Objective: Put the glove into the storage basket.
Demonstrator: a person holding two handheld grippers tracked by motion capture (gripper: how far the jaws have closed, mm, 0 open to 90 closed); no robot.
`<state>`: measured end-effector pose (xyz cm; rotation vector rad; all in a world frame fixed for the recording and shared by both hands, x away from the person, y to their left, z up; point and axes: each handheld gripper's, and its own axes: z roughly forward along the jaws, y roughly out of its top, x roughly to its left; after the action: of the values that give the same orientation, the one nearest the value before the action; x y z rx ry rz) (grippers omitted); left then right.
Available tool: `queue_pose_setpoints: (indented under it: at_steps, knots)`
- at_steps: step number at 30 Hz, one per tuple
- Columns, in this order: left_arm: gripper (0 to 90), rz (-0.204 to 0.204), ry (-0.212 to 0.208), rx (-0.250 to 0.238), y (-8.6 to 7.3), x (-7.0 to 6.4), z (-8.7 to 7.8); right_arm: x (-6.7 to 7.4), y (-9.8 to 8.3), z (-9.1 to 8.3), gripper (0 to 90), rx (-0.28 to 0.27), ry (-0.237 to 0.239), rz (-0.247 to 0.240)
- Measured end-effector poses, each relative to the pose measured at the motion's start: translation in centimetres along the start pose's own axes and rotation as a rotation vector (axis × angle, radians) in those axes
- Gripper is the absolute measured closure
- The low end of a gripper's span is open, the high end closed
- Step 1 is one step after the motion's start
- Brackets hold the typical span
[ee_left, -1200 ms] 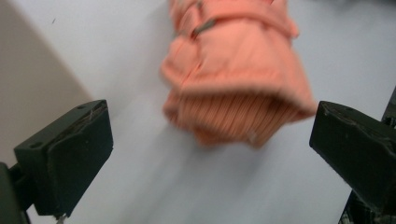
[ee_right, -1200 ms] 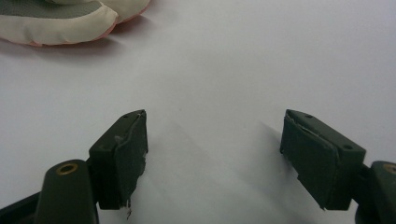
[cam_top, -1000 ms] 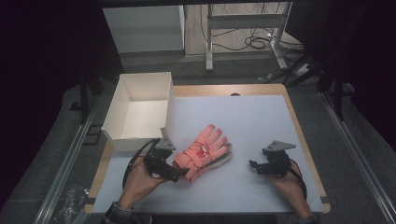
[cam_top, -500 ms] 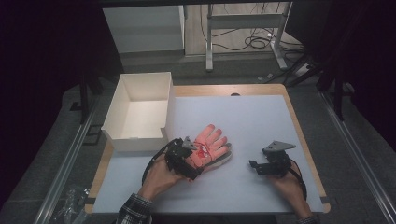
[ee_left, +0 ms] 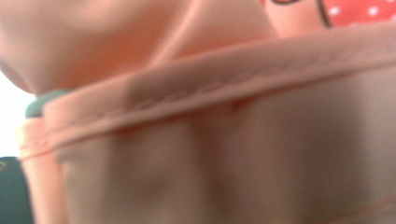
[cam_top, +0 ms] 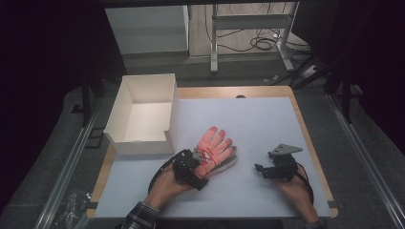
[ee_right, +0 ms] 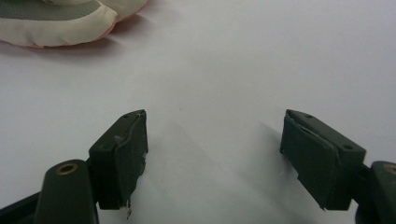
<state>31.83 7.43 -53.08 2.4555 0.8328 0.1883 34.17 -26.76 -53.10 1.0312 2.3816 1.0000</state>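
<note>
A pink glove [cam_top: 216, 147] with a white and grey cuff lies palm down in the middle of the white mat, fingers pointing away. My left gripper [cam_top: 202, 162] is low over the glove's cuff end. Blurred pink fabric with a stitched hem [ee_left: 210, 140] sits right up against the left gripper view, and the jaws are hidden. They have just been closing with the glove's fabric at them; whether the pads press on it I cannot tell. My right gripper [cam_top: 259, 169] rests on the mat to the glove's right, open [ee_right: 215, 140] and with nothing between its fingers. The glove's cuff [ee_right: 56, 18] shows far off in that view.
An open white box [cam_top: 141, 143] stands at the mat's left, just behind the left hand. The wooden table edge [cam_top: 313, 143] borders the white mat [cam_top: 258, 119]. Dark floor, rails and cables surround the table.
My left hand has moved right and down, from beside the glove onto its cuff end. The right hand and the glove have stayed put.
</note>
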Motion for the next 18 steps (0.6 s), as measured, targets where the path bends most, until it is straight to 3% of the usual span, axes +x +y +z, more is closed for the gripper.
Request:
queue_pose_setpoints:
  at_steps: [4,10,15,18]
  knots:
    - [11.4,-0.006,0.003,0.017,0.2,-0.1,-0.3,0.0,0.0,0.0,23.3,0.0,0.0,0.0]
    - [31.7,-0.021,0.001,0.009,0.3,-0.1,-1.0,0.0,0.0,0.0,23.3,0.0,0.0,0.0]
    - [36.9,-0.028,-0.005,-0.015,0.0,0.0,-1.3,0.0,0.0,0.0,23.4,0.0,0.0,0.0]
    - [37.6,-0.046,-0.034,-0.03,0.0,0.3,-1.5,0.0,0.0,0.0,23.3,0.0,0.0,0.0]
